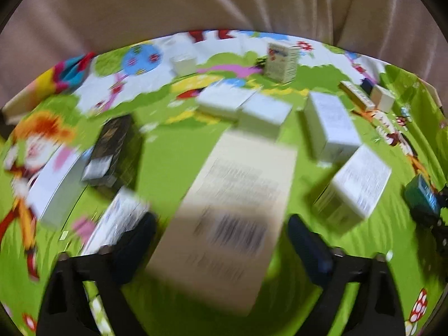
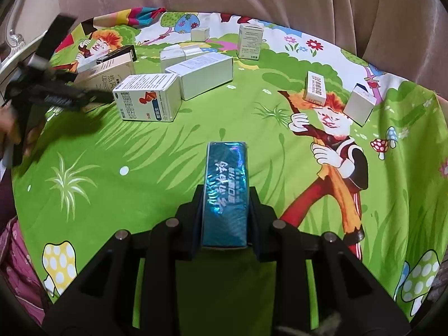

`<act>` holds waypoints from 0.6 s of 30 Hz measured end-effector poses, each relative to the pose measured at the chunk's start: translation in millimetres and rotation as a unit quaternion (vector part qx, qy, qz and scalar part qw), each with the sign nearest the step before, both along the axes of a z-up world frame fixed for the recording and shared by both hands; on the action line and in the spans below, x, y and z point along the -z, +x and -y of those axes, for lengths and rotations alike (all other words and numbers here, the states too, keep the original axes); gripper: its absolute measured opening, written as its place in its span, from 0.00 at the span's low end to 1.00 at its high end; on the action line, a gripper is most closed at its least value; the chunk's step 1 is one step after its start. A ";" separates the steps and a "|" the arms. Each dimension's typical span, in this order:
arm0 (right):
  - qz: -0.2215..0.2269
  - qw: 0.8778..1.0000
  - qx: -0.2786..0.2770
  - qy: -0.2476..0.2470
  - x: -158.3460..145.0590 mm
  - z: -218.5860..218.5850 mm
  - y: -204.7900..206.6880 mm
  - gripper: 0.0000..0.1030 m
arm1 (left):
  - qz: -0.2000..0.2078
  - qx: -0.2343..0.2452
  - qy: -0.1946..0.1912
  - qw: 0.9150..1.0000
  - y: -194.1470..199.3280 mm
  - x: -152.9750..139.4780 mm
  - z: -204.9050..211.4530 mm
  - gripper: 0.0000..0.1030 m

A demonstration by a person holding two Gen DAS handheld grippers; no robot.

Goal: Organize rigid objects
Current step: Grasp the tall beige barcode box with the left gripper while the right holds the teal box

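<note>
A bright green cartoon-printed cloth (image 1: 168, 151) covers the bench, with beige folded fabric (image 1: 224, 0) hanging behind it. In the left wrist view, badly smeared by motion, the left tongs (image 1: 222, 235) stand apart around a long cream cardboard box with a barcode (image 1: 232, 212); a gap shows at each side, so the pads are not pressing on it, though whether they brush it cannot be told. The box runs lengthwise away from the tongs, tilted slightly to the right. It looks like light, stiff card that would dent if pinched hard, so it is best taken across its narrow width near the middle. Beyond the tongs lie several white cartons (image 1: 263, 117), and to their left a black carton (image 1: 112, 145). In the right wrist view, the right tongs (image 2: 225, 218) are clamped on a shiny teal foil-wrapped rectangular box (image 2: 225, 193), both pads pressing its long side faces near the close end. Its long axis points straight ahead from the tongs, the far end free above the cloth. The glossy wrap is probably slippery, so held this far back the box may pivot. Ahead and left of these tongs sits a white medicine carton with blue and red print (image 2: 148, 96), and the other tool reaches in from the left edge.
</note>
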State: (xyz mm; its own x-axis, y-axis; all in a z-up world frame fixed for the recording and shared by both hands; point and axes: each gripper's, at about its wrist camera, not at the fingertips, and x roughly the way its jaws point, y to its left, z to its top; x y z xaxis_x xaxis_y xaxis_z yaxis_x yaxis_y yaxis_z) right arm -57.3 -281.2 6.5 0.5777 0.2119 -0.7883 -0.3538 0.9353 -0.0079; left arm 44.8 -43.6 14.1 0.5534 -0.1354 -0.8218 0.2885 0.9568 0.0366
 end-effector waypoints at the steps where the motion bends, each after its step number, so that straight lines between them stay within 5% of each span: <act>1: 0.000 1.000 0.000 -0.001 -0.2 -1.0 -0.6 0.32 | -0.008 0.011 -0.007 1.000 3.5 2.0 5.7 0.53; 11: 0.001 1.000 -0.003 0.002 0.8 3.3 2.2 0.32 | 0.012 -0.034 -0.035 0.999 -55.1 3.8 2.3 0.52; 16: -0.002 1.000 0.005 0.009 0.6 5.3 6.0 0.34 | 0.006 -0.048 -0.019 0.999 -44.0 6.1 -2.2 0.78; 18: -0.004 1.000 0.012 0.014 0.7 5.3 8.6 0.36 | 0.005 -0.054 -0.020 0.998 -39.8 7.3 -4.7 0.81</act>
